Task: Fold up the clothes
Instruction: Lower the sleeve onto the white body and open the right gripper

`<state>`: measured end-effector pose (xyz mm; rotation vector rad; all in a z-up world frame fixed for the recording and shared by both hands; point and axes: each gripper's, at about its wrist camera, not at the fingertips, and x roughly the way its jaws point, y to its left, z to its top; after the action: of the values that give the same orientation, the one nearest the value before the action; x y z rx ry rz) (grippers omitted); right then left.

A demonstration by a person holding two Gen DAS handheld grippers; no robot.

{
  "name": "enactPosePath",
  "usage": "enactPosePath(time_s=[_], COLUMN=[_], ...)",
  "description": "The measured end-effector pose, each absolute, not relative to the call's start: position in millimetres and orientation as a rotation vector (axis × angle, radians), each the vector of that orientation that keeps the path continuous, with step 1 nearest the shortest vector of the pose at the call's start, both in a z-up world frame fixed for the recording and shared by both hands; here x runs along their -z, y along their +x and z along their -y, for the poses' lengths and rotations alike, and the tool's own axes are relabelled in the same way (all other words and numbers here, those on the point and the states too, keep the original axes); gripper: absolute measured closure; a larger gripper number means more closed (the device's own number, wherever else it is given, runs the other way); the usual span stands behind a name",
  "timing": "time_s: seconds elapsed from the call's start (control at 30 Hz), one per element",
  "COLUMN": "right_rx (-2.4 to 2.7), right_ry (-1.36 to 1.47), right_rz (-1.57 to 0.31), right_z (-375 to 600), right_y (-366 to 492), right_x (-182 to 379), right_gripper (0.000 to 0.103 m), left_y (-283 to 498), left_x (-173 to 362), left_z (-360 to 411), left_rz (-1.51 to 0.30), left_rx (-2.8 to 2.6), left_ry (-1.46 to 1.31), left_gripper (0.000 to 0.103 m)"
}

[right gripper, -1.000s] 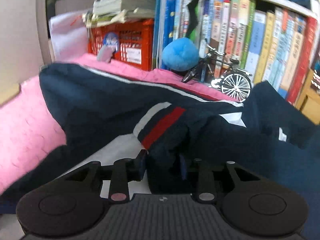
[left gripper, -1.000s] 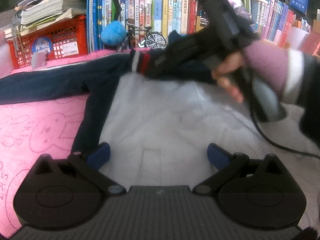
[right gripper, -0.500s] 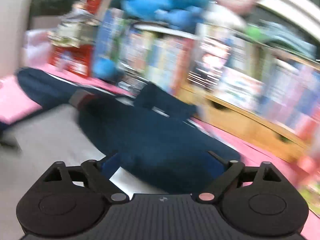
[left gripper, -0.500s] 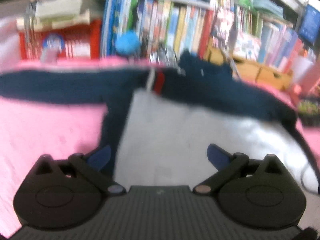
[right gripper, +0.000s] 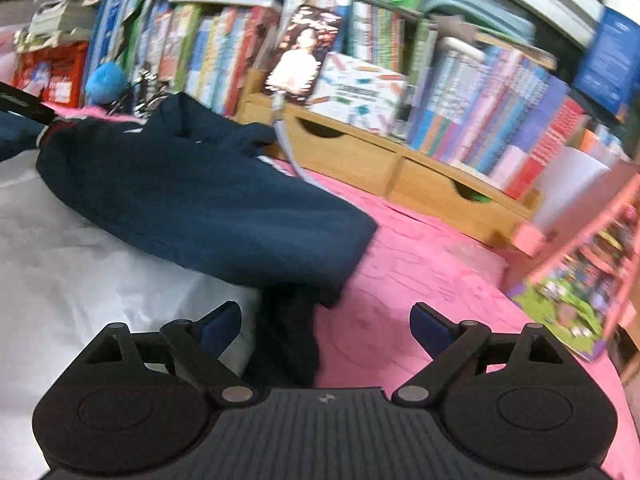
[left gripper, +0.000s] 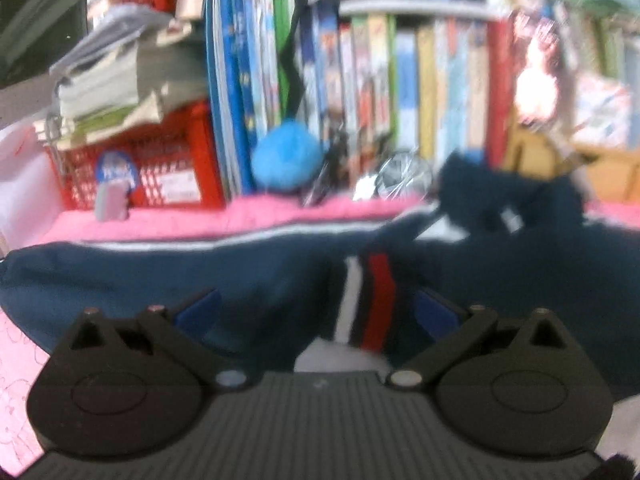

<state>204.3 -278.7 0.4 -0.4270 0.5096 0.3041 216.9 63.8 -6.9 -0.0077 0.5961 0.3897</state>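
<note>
My left tool (left gripper: 316, 312) has its jaws spread wide with nothing pinched; the navy sleeve (left gripper: 168, 276) of the jacket (right gripper: 192, 200) lies across the view past its blue pads, and the sleeve's cuff (left gripper: 370, 304), striped white and red, sits between the jaws without either pad touching it that I can see. This view is smeared, so the fold lines of the sleeve are hard to make out.

My right tool (right gripper: 324, 324) is also spread wide and holds nothing. Beyond it the navy part of the jacket lies in a heap on top of its grey-white panel (right gripper: 80, 280), and a dark flap hangs down between the jaws, its lower end hidden behind the tool body.

The jacket rests on a pink blanket (right gripper: 420, 264); whatever lies under the blanket is covered, so I cannot say what it is. Behind it stand rows of books (left gripper: 400, 92), a red basket (left gripper: 168, 168), a blue fuzzy ball (left gripper: 286, 160) and a small model bicycle (left gripper: 384, 176), too blurred to read clearly. A wooden drawer unit (right gripper: 400, 168) stands at the right, and the shelves there are cut off by the frame edge.
</note>
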Motion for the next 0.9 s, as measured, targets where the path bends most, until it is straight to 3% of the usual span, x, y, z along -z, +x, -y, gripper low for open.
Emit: enactPosePath(time_s=[0.2, 0.6, 0.7, 0.9], right_rx=[-0.202, -0.089, -0.094, -0.183], right_ry=[-0.527, -0.517, -0.567, -0.722], right_rz=[-0.443, -0.503, -0.466, -0.357], right_z=[256, 324, 312, 256], right_y=[221, 231, 224, 214], right_x=[15, 21, 21, 23], right_gripper=[0.011, 0.007, 0.016, 0.015], left_y=[225, 227, 227, 227], left_x=[30, 34, 35, 35], left_z=[-66, -77, -81, -83], left_rz=[-0.639, -0.660, -0.666, -0.667], left_rx=[-0.396, -0.345, -0.333, -0.326], left_ry=[0.020, -0.065, -0.092, -0.111], left_gripper=[0.000, 0.000, 0.000, 0.000])
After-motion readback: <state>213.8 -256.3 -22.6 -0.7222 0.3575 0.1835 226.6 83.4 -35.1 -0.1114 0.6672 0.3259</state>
